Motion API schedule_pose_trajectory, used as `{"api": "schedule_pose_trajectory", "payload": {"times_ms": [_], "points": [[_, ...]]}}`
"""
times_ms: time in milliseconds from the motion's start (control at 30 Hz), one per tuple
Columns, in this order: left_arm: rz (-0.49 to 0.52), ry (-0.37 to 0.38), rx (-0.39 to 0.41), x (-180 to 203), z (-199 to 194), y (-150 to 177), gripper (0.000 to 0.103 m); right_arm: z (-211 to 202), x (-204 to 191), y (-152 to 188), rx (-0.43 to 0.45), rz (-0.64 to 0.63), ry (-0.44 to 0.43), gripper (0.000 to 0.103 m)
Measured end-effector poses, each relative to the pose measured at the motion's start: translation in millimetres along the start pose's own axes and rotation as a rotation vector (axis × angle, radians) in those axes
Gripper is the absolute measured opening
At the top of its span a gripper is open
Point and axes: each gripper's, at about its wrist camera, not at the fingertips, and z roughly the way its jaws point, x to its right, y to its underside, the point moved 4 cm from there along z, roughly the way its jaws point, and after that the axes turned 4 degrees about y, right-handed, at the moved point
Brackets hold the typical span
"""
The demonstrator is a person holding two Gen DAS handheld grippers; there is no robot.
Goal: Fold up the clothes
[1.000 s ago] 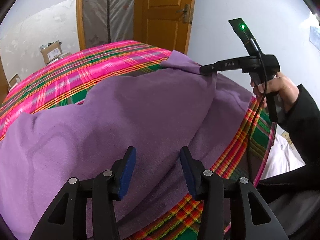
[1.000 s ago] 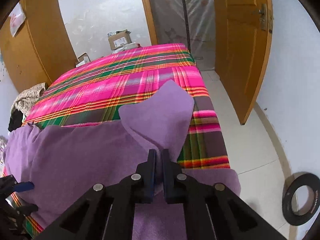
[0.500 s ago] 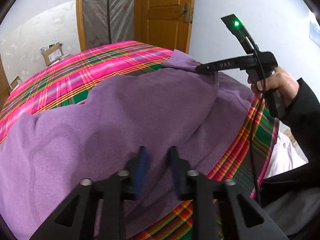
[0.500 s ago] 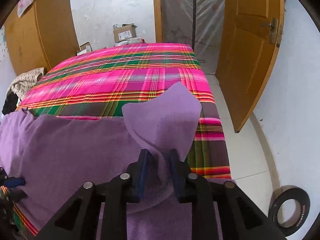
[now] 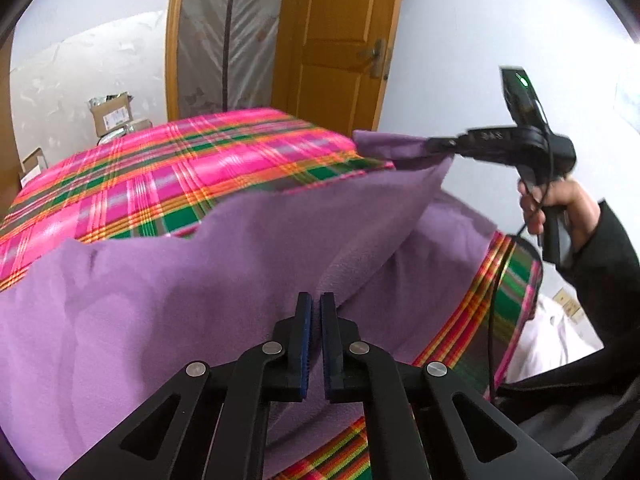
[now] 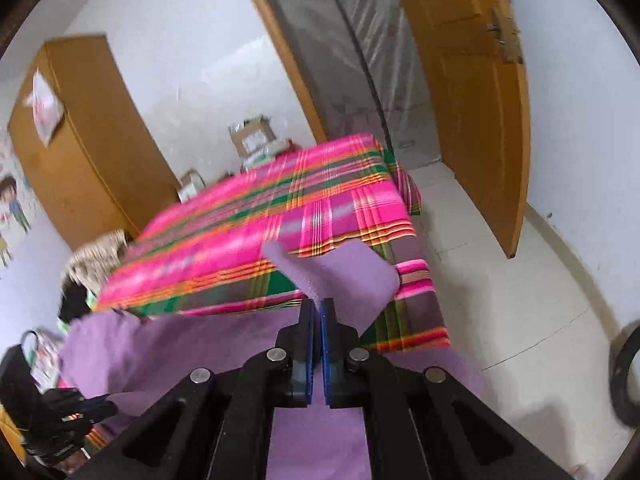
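Observation:
A purple fleece garment [image 5: 200,280] lies over the near end of a bed with a pink plaid cover [image 5: 160,176]. My left gripper [image 5: 316,312] is shut on the garment's near edge, low in the left wrist view. To the right, a hand [image 5: 560,204] holds my right gripper [image 5: 438,146], shut on a raised corner of the cloth. The stretch between the two grippers is lifted off the bed. In the right wrist view the right gripper [image 6: 317,308] pinches the garment [image 6: 200,352], whose corner flap [image 6: 344,276] sticks out past the fingertips. The left gripper [image 6: 92,404] shows at bottom left.
A wooden door [image 6: 472,92] and a plastic-sheeted doorway [image 6: 360,48] stand beyond the bed. Cardboard boxes [image 6: 252,136] sit at its far end, a wardrobe [image 6: 84,132] at the left. Clothes [image 6: 92,260] are piled by the bed's left side. A black ring [image 6: 624,376] lies on the tiled floor.
My left gripper went from open to shut on the garment's near edge. Both grippers have risen, lifting that edge off the bed. The right gripper's jaws are tighter together.

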Motion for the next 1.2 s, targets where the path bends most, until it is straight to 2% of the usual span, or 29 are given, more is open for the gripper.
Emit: {"api": "schedule_pose_trajectory", "payload": {"times_ms": [100, 200, 300, 433, 567, 633, 867, 933, 1000, 1200], "points": [[-0.001, 0.025, 0.001, 2, -4, 2, 0.005, -19, 7, 15, 0.006, 0.053, 0.0, 0.003], [-0.001, 0.051, 0.002, 4, -9, 4, 0.005, -21, 19, 38, -0.043, 0.089, 0.037, 0.003], [-0.006, 0.078, -0.04, 7, 0, 14, 0.004, -16, 35, 58, -0.11, 0.127, 0.07, 0.003], [-0.019, 0.088, -0.069, 7, 7, 23, 0.004, -12, 41, 66, -0.141, 0.138, 0.094, 0.006], [-0.027, 0.085, -0.077, 7, 11, 25, 0.004, -8, 35, 53, -0.109, 0.115, 0.098, 0.028], [-0.031, 0.083, -0.081, 7, 13, 25, 0.004, -6, 33, 46, -0.092, 0.106, 0.096, 0.03], [-0.03, 0.08, -0.07, 6, 12, 21, 0.004, 11, 65, 33, -0.054, 0.284, 0.036, 0.028], [-0.029, 0.08, -0.065, 5, 11, 20, 0.004, 11, 76, 32, -0.037, 0.348, 0.03, 0.021], [-0.029, 0.079, -0.061, 5, 10, 18, 0.004, 10, 82, 31, -0.024, 0.367, 0.032, 0.007], [-0.014, 0.078, -0.035, 7, 1, 11, 0.004, -19, 77, 20, 0.053, 0.362, -0.007, 0.003]]}}
